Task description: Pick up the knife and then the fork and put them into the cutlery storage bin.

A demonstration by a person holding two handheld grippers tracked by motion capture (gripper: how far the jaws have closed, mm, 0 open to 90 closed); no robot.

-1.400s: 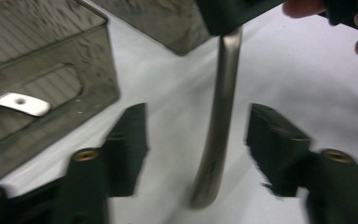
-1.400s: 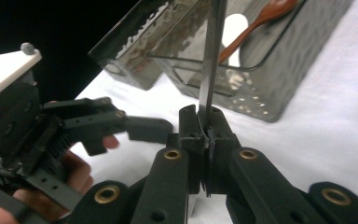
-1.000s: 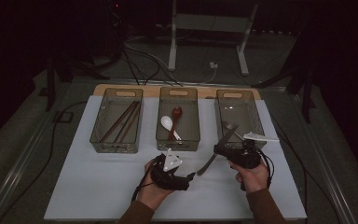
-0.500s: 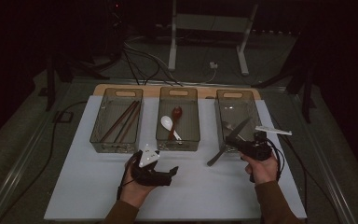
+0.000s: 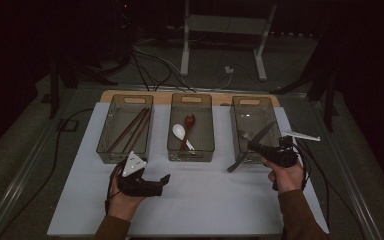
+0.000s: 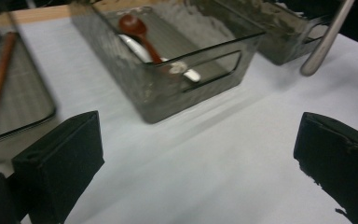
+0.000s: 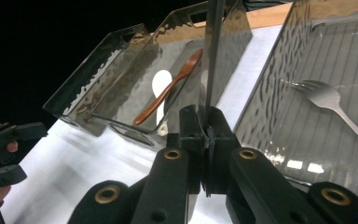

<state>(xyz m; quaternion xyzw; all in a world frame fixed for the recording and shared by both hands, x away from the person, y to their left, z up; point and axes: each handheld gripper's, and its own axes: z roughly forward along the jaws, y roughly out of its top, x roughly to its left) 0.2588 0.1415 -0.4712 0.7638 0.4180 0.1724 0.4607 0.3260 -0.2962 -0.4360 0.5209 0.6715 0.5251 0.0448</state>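
Clamping a metal knife [image 5: 251, 147] mid-length, the right gripper [image 5: 254, 147] holds it over the right bin's [image 5: 252, 106] six-o'clock rim; the left gripper [image 5: 163, 182], jaws just spreading wide with nothing between, hangs at seven o'clock of the middle bin [image 5: 191, 100]

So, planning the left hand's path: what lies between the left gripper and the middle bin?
Bare white mat, by the left gripper view, separates the left gripper from the middle bin.

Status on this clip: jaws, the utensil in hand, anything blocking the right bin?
Left gripper open, jaws just widened, nothing between. Right gripper shut on metal utensil, held over right bin. Fork already inside; path open.
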